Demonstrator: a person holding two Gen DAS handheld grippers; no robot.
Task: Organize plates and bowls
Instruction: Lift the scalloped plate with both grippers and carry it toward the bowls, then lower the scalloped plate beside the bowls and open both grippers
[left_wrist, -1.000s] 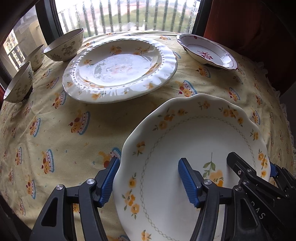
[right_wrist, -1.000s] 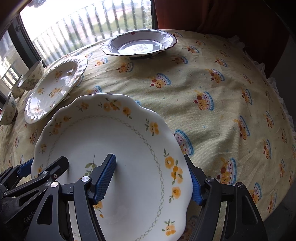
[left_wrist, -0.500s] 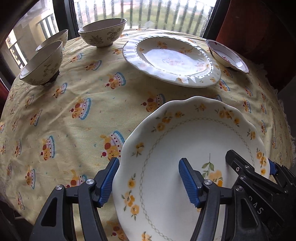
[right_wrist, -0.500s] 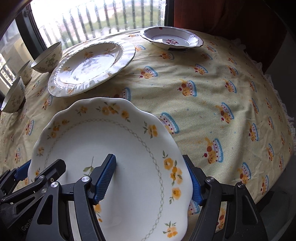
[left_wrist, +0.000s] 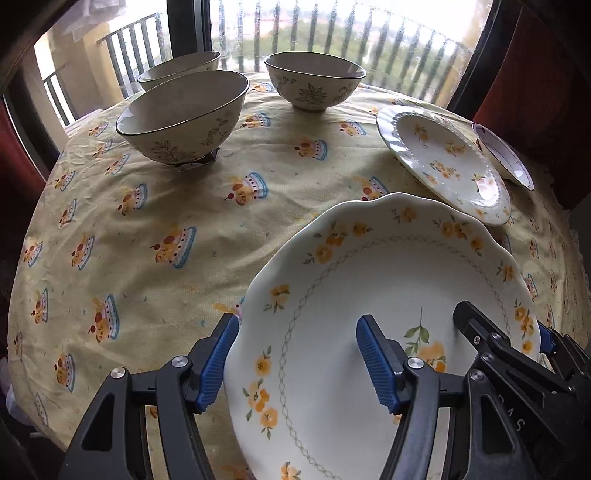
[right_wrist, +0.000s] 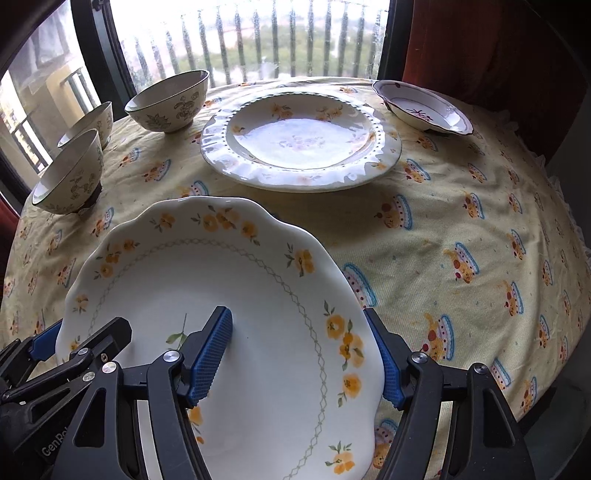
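Note:
A white scalloped plate with orange flowers (left_wrist: 388, 266) (right_wrist: 207, 273) hangs over the yellow tablecloth, carried by both grippers. My left gripper (left_wrist: 295, 332) is shut on its left rim, one blue pad under the edge and one on the inner face. My right gripper (right_wrist: 295, 321) clamps the right rim the same way. Three patterned bowls stand at the far left: one (left_wrist: 184, 118) (right_wrist: 70, 181), a second (left_wrist: 314, 81) (right_wrist: 168, 101), a third (left_wrist: 181, 68) (right_wrist: 88, 122). A ribbed flowered plate (left_wrist: 443, 162) (right_wrist: 299, 136) lies beyond the held plate.
A small dish with a red motif (left_wrist: 506, 158) (right_wrist: 421, 107) sits at the far right. The round table under the cake-print cloth (left_wrist: 147, 221) (right_wrist: 461, 221) drops off on all sides. A window with railings is behind; red curtains are at the right.
Both grippers carried the flowered plate leftward across the table. The bowls have come closer and nearer the centre; the ribbed plate and small dish slid right. Both grips are unchanged.

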